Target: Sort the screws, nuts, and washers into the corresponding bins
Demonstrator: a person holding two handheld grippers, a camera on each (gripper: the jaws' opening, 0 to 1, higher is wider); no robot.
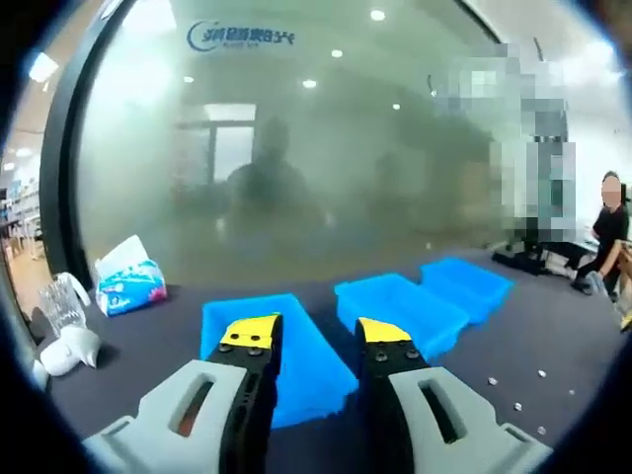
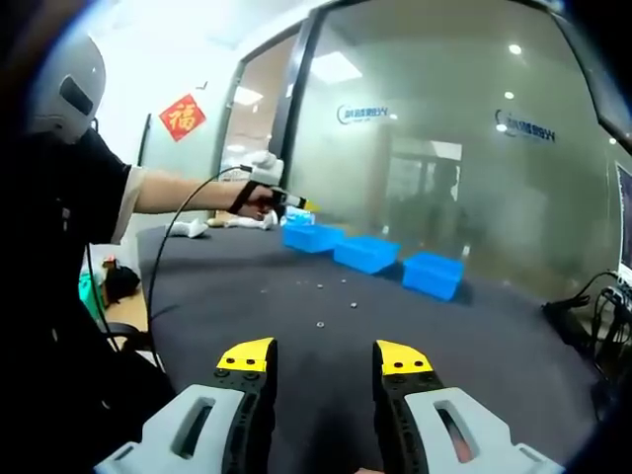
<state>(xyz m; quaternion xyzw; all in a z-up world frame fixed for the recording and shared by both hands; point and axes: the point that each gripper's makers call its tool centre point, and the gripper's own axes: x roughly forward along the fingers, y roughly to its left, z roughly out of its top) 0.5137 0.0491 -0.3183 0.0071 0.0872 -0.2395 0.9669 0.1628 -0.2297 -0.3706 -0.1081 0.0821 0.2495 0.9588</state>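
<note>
In the left gripper view, your left gripper (image 1: 316,336) hangs above the dark table (image 1: 148,346) with its yellow-tipped jaws set wide apart and holding nothing. Three blue bins stand in a row just beyond: the nearest bin (image 1: 272,351) under the jaws, the middle bin (image 1: 400,311) beside it, the far bin (image 1: 466,284) next along. Small pieces of hardware (image 1: 518,395) lie scattered to the right. A tissue pack (image 1: 128,281) sits at the left, before a frosted glass wall (image 1: 296,148).

In the right gripper view, your right gripper (image 2: 326,360) is also wide open and empty, well back from the bins (image 2: 370,252). Loose hardware (image 2: 326,296) dots the table between. Your outstretched left arm (image 2: 188,193) reaches over the nearest bin.
</note>
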